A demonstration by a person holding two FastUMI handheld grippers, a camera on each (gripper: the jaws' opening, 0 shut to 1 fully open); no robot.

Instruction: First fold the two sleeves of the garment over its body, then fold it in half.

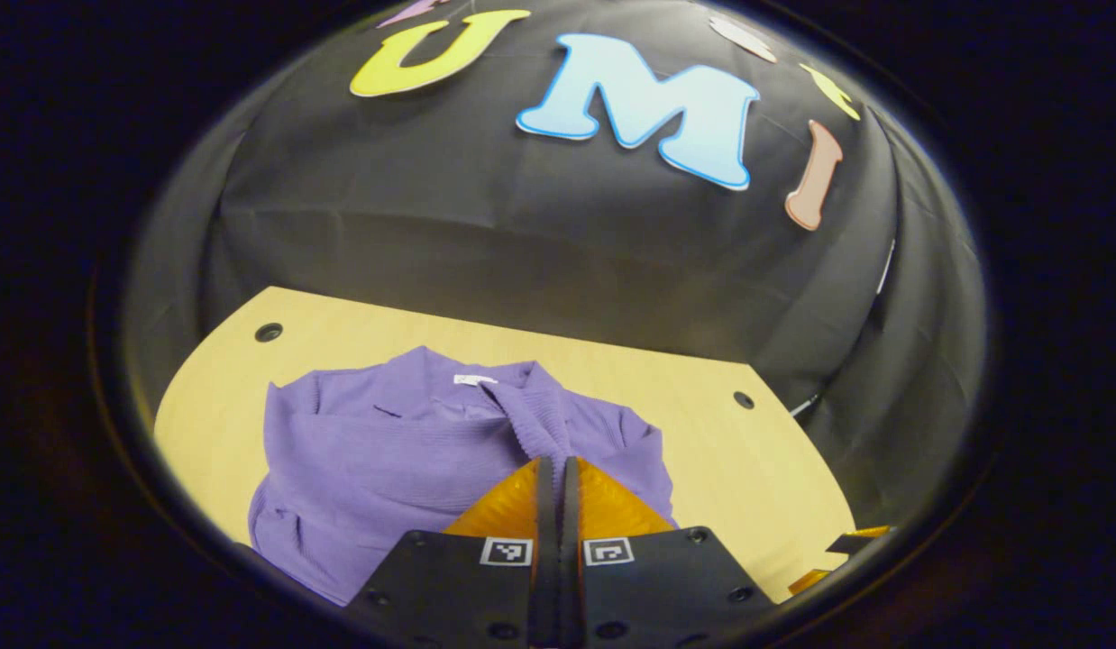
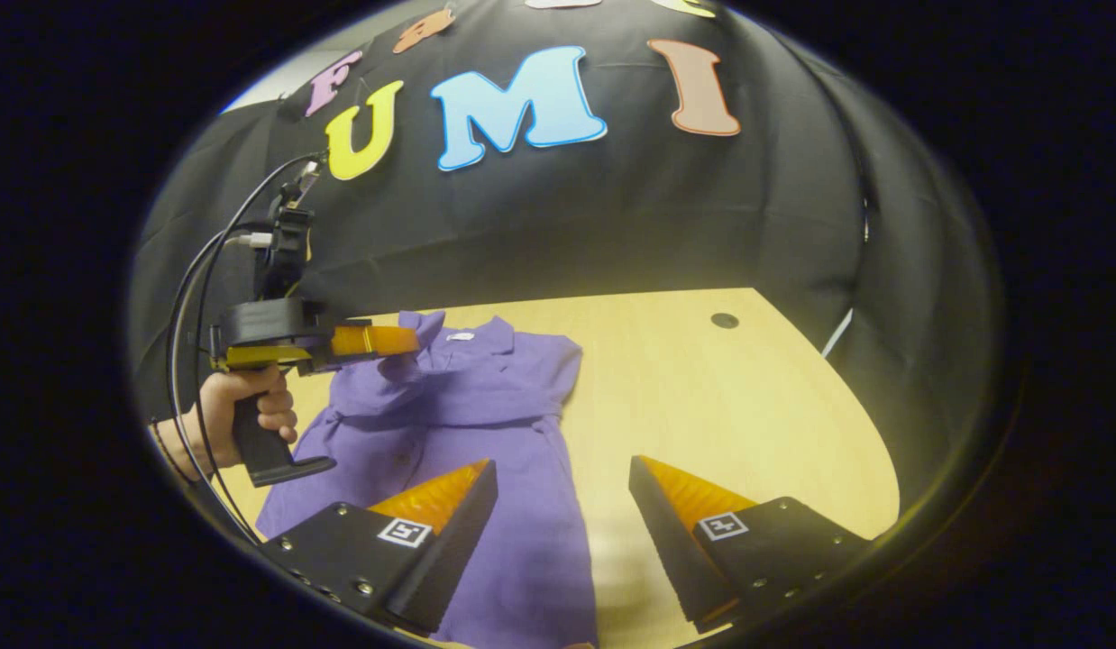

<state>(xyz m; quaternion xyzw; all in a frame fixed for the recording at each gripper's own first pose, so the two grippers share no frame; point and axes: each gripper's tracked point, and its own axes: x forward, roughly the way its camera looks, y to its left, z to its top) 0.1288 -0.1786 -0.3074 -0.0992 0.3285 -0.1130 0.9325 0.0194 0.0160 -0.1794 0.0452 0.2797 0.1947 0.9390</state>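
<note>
Sleeve (image 2: 391,370) pinched in left tool (image 2: 412,341).

A: Where does the left gripper view look from?
B: From low over the table's (image 1: 720,433) near edge, along its own left claw (image 1: 558,469), close to the garment (image 1: 387,460) and facing the wall (image 1: 522,234).
A: And the right gripper view?
B: Also from the near side, a bit higher, looking past the right claw (image 2: 562,478) towards the same wall (image 2: 612,207). It stands to the right, so the left claw (image 2: 405,341) and the hand (image 2: 242,406) holding it appear at its left.
A: What do they share?
B: The garment (image 2: 486,424), the table (image 2: 747,406) and the wall.
</note>
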